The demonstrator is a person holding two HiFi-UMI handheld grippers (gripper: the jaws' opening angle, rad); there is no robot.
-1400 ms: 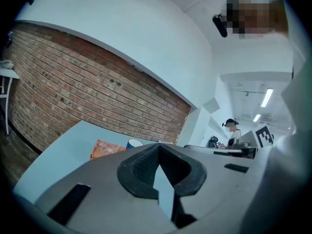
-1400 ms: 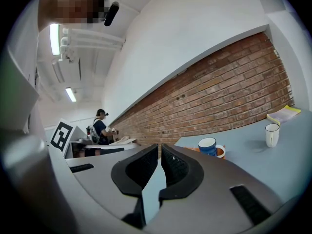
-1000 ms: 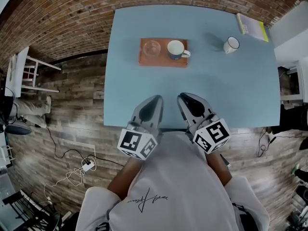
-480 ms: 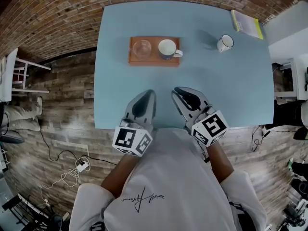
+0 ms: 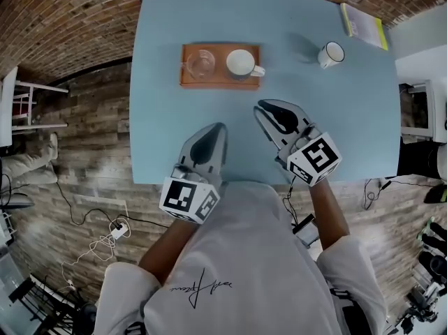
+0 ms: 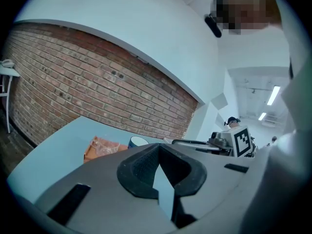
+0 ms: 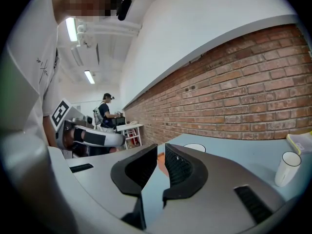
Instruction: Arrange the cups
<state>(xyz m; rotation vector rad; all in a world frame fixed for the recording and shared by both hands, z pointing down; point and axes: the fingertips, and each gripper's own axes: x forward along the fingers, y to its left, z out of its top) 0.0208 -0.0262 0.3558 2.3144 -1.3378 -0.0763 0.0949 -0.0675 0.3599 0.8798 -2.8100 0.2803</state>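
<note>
Lone cup (image 5: pixel 330 54): upright, ahead-right of your right gripper (image 5: pixel 264 110) | nearer: right hand | jaws: pressed together, empty, same on left gripper (image 5: pixel 218 130)

Pale blue worktop (image 5: pixel 335 117) near a red brick wall (image 5: pixel 63 19); wood-plank floor (image 5: pixel 84 152), white table (image 5: pixel 7 103) and cables (image 5: pixel 105 243) at left.

Left gripper (image 5: pixel 221 127), right gripper (image 5: pixel 259 107): closed, empty
</note>
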